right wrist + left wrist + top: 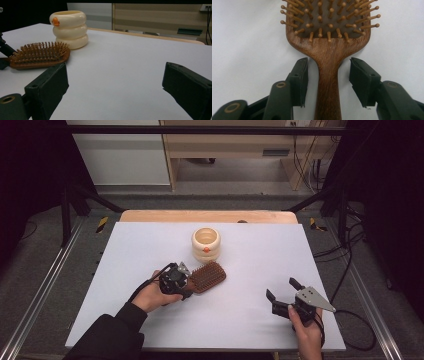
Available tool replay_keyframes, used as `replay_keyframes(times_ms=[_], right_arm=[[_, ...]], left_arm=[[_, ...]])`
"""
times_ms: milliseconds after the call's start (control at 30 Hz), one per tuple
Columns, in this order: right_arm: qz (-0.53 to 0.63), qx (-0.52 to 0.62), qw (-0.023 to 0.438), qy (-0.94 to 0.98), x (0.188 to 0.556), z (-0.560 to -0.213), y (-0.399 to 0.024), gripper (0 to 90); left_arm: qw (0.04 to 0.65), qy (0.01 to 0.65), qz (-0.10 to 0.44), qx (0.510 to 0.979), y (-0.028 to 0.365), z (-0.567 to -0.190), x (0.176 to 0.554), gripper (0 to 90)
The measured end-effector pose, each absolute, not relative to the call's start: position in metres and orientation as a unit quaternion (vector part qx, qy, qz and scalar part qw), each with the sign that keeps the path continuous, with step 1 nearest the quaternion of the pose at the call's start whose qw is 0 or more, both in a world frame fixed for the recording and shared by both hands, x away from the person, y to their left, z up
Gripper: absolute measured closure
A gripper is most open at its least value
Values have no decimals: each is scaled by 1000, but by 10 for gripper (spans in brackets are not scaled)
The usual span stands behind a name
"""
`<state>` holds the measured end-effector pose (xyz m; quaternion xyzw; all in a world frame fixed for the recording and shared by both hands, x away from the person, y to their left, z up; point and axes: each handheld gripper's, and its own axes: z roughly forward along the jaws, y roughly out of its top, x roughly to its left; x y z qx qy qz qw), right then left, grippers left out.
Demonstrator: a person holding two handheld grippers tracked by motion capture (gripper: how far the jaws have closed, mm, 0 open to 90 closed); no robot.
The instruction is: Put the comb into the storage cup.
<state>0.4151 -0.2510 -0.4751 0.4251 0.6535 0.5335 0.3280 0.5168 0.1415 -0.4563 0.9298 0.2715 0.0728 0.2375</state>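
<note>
One wooden hairbrush (207, 276) lies on the bench (250, 250), bristles up. One cream pot (205, 244) shaped like three stacked rings, bearing one small orange mark, stands beside it. Two tongs are over the bench, the left tongs (328, 75) and the right tongs (282, 289), each held in one hand, so two hands in all.

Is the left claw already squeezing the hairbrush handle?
No, the left claw straddles the wooden hairbrush handle, with white table showing between each pad and the wood.
</note>
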Motion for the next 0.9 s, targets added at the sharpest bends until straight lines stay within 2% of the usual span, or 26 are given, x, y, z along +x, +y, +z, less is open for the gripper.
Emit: replay_keyframes(times_ms=[900], right_arm=[[533,431,325,652,416,-476,-252,66]], left_arm=[[225,256,76,937,139,-455,517,596]])
